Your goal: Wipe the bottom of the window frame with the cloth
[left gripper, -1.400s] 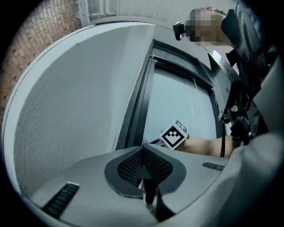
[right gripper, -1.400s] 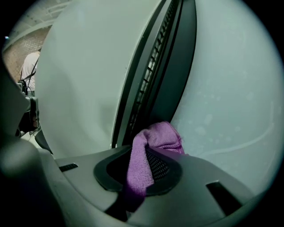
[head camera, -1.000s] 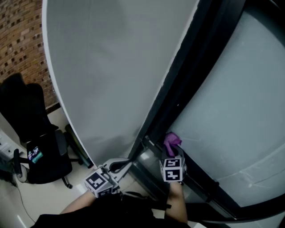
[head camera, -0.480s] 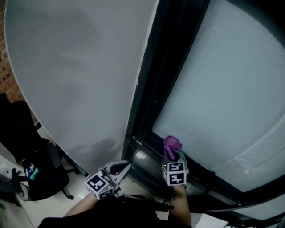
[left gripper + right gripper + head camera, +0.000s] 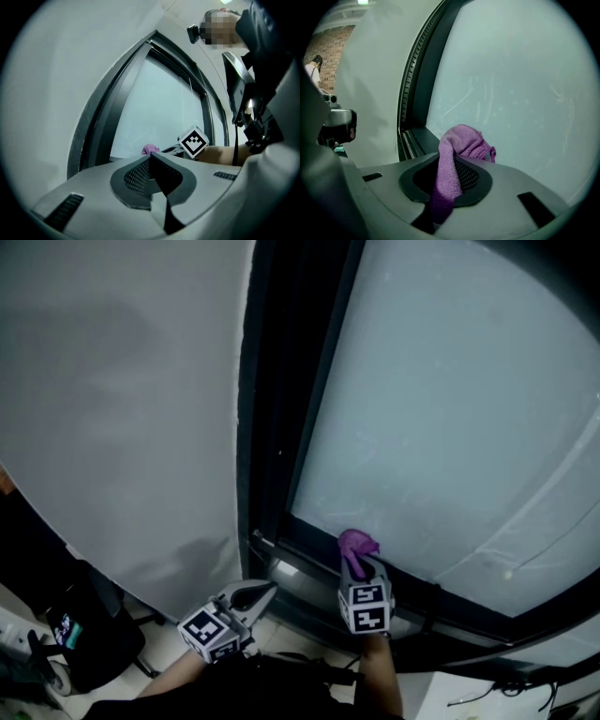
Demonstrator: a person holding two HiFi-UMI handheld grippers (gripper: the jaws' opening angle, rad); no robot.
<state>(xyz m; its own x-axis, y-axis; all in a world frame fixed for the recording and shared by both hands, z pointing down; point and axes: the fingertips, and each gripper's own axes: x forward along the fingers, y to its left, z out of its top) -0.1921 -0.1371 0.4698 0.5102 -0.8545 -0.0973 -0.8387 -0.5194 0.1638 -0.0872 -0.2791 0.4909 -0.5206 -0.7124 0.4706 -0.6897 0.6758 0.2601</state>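
At the window frame [image 5: 305, 559] bottom, right gripper [image 5: 360, 566] pinches the cloth [image 5: 354, 545] by a thin fold, so drag might yank it free; left gripper [image 5: 255, 593] sits closed, empty.

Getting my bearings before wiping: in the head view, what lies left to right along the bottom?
Office chair → left tool → right tool gripping the purple cloth.

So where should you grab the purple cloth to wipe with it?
By its narrow tail, coming from the room side, as the right gripper does now: the purple cloth bunches beyond the jaws, so that soft wad faces the window frame.
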